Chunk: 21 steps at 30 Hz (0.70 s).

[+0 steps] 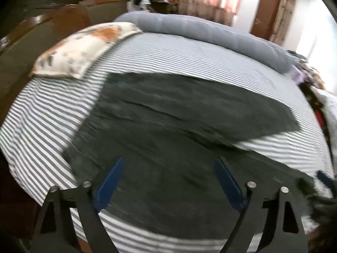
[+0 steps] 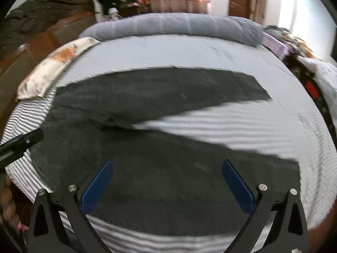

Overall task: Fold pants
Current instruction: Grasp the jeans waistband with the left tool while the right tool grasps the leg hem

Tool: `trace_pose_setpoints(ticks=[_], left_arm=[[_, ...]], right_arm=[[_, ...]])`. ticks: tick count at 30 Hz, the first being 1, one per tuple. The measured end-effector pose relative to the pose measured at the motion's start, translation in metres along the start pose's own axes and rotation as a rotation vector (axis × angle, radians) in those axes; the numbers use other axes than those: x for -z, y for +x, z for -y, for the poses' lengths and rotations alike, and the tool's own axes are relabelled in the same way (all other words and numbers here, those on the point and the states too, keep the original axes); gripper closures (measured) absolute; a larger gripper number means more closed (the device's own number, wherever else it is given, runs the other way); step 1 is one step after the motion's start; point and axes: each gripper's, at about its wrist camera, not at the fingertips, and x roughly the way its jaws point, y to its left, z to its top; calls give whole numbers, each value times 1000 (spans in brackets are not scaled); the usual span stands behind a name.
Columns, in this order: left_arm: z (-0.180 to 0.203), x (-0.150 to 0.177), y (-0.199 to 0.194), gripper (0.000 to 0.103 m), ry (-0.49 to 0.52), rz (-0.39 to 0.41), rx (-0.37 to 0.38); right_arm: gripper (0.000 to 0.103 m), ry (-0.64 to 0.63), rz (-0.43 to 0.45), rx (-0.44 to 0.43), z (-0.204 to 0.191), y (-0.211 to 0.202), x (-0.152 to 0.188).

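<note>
Dark grey pants [image 1: 168, 122] lie spread flat on the striped bed sheet [image 1: 42, 113], waist to the left, the two legs splayed apart toward the right. They also show in the right wrist view [image 2: 147, 97]. My left gripper [image 1: 169, 162] is open and empty, hovering over the near leg. My right gripper [image 2: 167, 164] is open and empty above the near leg too. The right gripper's blue fingertip [image 1: 324, 178] shows at the right edge of the left wrist view; the left gripper's body [image 2: 21, 142] shows at the left edge of the right wrist view.
A floral pillow [image 1: 80, 48] lies at the bed's far left. A rolled grey-blue blanket [image 1: 210, 29] runs along the far side. A wooden headboard [image 1: 42, 27] stands at the left. Piled clothes [image 2: 305, 63] sit at the right bed edge.
</note>
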Motion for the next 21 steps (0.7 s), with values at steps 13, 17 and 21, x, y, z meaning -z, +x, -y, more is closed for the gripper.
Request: trace_pose_setpoints(ticks=[13,17,21], left_arm=[[-147,-100,111,68,-79,-77,47],[-165,-105,151,69,-106,-120,110],[-174,-107,184,71,-132,-160,130]], right_arm=[[1,-62,-48,-113,-1,87,-108],[1,-86,-63,-115,-7,118,-119],[1,-91,-78,-129,-12,145,-126]])
